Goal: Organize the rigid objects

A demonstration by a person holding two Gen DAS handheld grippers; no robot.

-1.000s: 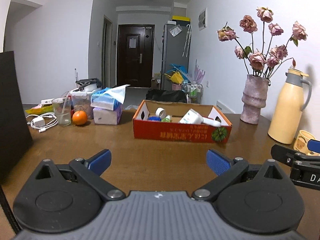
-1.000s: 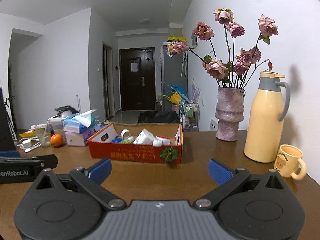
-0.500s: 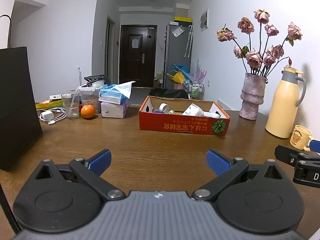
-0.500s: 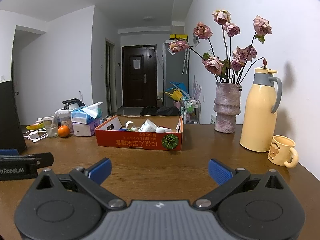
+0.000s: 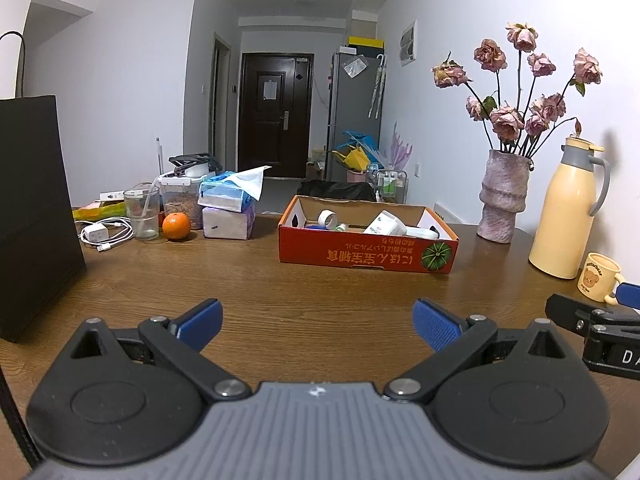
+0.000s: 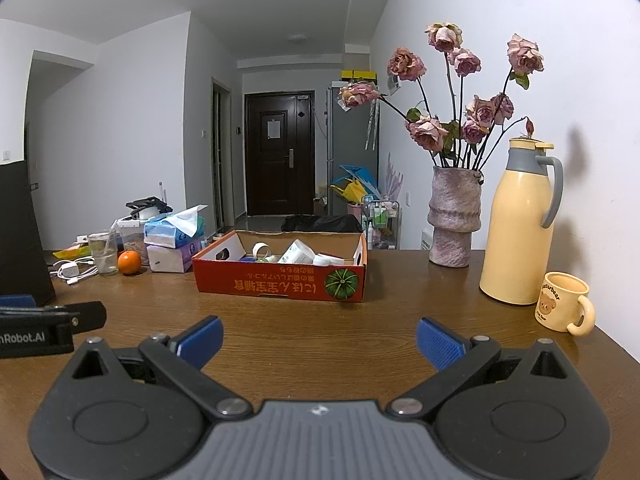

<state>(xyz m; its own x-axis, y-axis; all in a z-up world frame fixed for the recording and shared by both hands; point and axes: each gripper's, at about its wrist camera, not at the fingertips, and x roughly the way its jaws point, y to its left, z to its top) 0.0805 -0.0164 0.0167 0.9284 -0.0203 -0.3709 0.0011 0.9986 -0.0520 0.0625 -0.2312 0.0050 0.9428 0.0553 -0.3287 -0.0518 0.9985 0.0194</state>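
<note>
A red cardboard box stands mid-table with a tape roll, a white carton and other small items inside. My left gripper is open and holds nothing, well short of the box. Further right, my right gripper is open too, with bare wood between its blue pads. Each gripper shows at the edge of the other's view: the right gripper and the left gripper.
A black paper bag stands at the left. Behind it are a charger with cable, a glass, an orange and tissue packs. At the right stand a vase of dried roses, a yellow thermos and a bear mug.
Both grippers have drawn back from the box, which now looks smaller and farther off. The black bag has come further into the left wrist view. Both stay open.
</note>
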